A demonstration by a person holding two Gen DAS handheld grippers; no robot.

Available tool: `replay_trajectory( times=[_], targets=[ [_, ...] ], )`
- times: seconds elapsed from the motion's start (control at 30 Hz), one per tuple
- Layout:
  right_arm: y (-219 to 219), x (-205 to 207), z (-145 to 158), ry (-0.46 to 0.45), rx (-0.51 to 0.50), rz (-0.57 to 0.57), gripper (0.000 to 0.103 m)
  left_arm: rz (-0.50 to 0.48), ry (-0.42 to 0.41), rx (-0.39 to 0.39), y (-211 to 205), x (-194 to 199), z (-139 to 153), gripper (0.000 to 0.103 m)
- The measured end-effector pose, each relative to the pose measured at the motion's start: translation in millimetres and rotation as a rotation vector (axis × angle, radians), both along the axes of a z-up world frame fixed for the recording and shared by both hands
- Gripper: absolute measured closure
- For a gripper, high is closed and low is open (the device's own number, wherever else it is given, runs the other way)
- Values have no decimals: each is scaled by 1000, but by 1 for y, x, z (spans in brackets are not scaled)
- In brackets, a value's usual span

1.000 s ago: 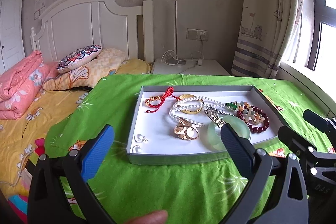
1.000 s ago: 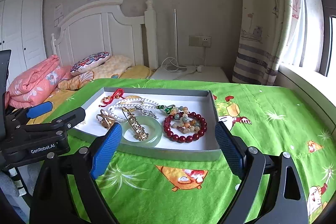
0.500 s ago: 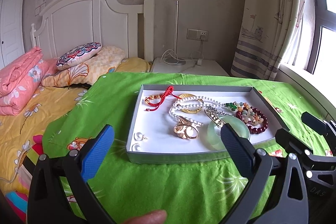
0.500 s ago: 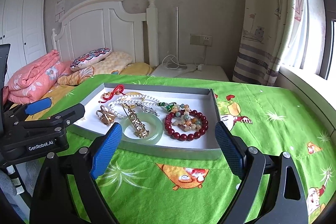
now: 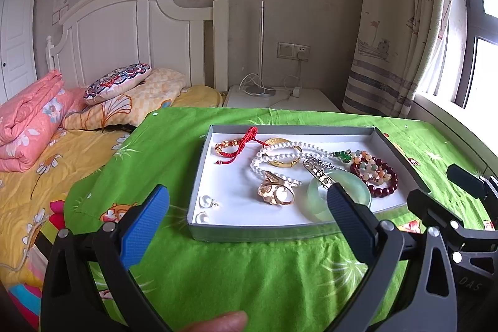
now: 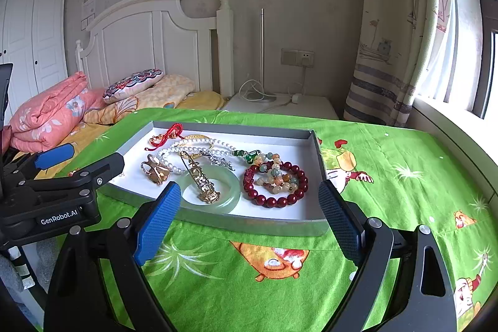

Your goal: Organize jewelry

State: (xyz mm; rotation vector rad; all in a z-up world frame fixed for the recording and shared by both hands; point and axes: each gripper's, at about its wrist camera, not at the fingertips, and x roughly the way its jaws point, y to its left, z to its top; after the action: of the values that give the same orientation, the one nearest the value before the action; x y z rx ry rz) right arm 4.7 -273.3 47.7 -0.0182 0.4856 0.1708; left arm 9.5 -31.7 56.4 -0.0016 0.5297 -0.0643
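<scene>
Grey-walled white tray (image 5: 314, 131) on green cloth (image 5: 249, 269) holds tangled jewelry: pale jade bangle (image 6: 232, 185), dark red bead bracelet (image 6: 270, 201), white pearl strand (image 5: 274, 150), red cord (image 5: 242, 143), gold ring (image 5: 275, 193); left gripper (image 5: 249, 207) and right gripper (image 6: 249, 207) both spread, empty, just short of tray.

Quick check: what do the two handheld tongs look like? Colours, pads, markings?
Both are matte black plastic frames with silver screws. The left tongs and right tongs each carry textured blue rubber pads on the inner faces of the fingers. White "GenRobot.AI" lettering marks the left unit's body. No cables or sleeves visible; a bare fingertip shows.
</scene>
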Motion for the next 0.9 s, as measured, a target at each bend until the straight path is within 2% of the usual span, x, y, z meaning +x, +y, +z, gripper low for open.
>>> replay_trajectory(
  times=[0.9],
  targets=[
    [1,-1,-1,0,-7,5,17,14,-14,16,1,-3,2,3]
  ],
)
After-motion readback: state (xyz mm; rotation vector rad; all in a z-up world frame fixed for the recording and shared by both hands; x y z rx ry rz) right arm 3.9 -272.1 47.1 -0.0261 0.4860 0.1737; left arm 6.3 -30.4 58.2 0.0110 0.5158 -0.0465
